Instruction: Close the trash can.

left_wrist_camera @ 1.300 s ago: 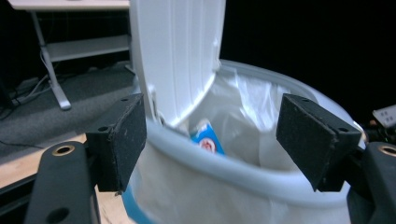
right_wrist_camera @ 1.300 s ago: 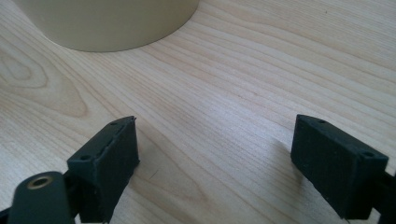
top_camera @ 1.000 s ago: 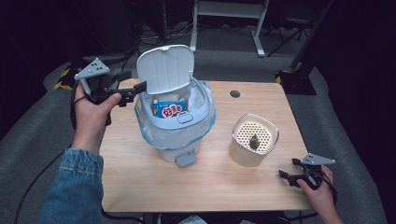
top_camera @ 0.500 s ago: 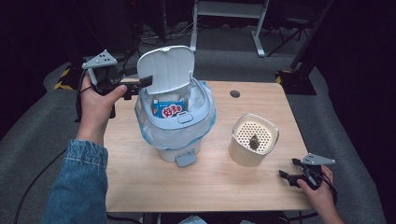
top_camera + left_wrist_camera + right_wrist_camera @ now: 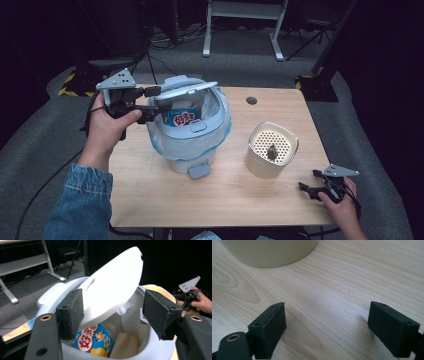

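Observation:
A white pedal bin [image 5: 192, 150] with a pale blue liner stands on the wooden table [image 5: 225, 200]. Its lid [image 5: 186, 88] hangs tilted, about halfway down over the opening. Inside lies a blue snack packet [image 5: 181, 118], which the left gripper view shows under the lid [image 5: 110, 287] as blue and white [image 5: 93, 338]. My left gripper [image 5: 152, 102] is at the lid's left edge. Its jaws have just been closing, and the lid's edge runs between the pads [image 5: 72, 310] without being pinched from both sides. My right gripper [image 5: 312, 186] rests open on the table at the front right, nothing between its pads [image 5: 270, 327].
A beige container [image 5: 271, 150] with a perforated top and a small dark object in it stands right of the bin; its base [image 5: 272, 252] is just ahead of the right gripper. A grey pedal [image 5: 199, 170] sticks out at the bin's front. Dark floor and a desk frame [image 5: 240, 30] lie beyond.
The lid has swung down from upright to half shut. My left hand has moved right toward the bin with it. The right hand has not moved.

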Tool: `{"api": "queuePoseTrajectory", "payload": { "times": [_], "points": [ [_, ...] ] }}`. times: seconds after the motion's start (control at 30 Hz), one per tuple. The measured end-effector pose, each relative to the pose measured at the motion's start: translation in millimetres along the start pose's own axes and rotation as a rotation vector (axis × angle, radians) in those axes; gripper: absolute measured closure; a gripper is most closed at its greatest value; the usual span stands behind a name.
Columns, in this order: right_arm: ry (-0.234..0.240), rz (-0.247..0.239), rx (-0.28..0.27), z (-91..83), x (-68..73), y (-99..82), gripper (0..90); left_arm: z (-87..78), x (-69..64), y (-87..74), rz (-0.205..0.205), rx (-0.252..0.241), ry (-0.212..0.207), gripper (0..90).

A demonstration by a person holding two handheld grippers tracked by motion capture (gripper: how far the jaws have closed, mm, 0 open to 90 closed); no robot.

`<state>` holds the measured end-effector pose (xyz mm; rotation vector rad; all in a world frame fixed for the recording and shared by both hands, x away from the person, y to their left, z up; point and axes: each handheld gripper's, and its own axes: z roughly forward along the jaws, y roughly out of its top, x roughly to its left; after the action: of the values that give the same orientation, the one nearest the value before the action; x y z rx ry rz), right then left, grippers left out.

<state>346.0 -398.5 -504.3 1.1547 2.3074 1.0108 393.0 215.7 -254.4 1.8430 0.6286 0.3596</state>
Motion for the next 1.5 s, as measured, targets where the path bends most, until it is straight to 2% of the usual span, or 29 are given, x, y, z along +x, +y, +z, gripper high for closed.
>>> {"api": "queuePoseTrajectory", "payload": {
  "times": [0.23, 0.4, 0.67, 0.87, 0.9, 0.97, 1.27, 1.33, 1.43, 1.5],
  "points": [
    [0.000, 0.000, 0.000, 0.0, 0.0, 0.0, 15.2, 8.8, -12.0, -4.4, -0.017, 0.027, -0.081, 42.3],
    [0.000, 0.000, 0.000, 0.0, 0.0, 0.0, 15.1, 17.4, -13.6, -7.6, -0.036, 0.056, -0.105, 50.4],
    [0.000, 0.000, 0.000, 0.0, 0.0, 0.0, 15.2, 33.9, -9.1, -11.6, -0.057, 0.075, -0.071, 50.5],
    [0.000, 0.000, 0.000, 0.0, 0.0, 0.0, 15.1, 43.4, -10.5, -11.3, -0.025, 0.086, -0.024, 46.0],
    [0.000, 0.000, 0.000, 0.0, 0.0, 0.0, 15.2, 44.3, -11.4, -11.2, -0.018, 0.087, -0.007, 45.7],
    [0.000, 0.000, 0.000, 0.0, 0.0, 0.0, 15.1, 47.1, -14.6, -11.0, 0.031, 0.096, 0.048, 43.6],
    [0.000, 0.000, 0.000, 0.0, 0.0, 0.0, 15.1, 51.1, -17.5, -10.3, 0.045, 0.098, 0.077, 42.8],
    [0.000, 0.000, 0.000, 0.0, 0.0, 0.0, 15.1, 51.5, -17.6, -10.2, 0.033, 0.099, 0.072, 43.1],
    [0.000, 0.000, 0.000, 0.0, 0.0, 0.0, 15.1, 51.7, -20.0, -6.7, 0.055, 0.127, 0.086, 43.7],
    [0.000, 0.000, 0.000, 0.0, 0.0, 0.0, 15.1, 52.3, -23.9, -3.6, 0.086, 0.146, 0.108, 43.8]
  ]
}}
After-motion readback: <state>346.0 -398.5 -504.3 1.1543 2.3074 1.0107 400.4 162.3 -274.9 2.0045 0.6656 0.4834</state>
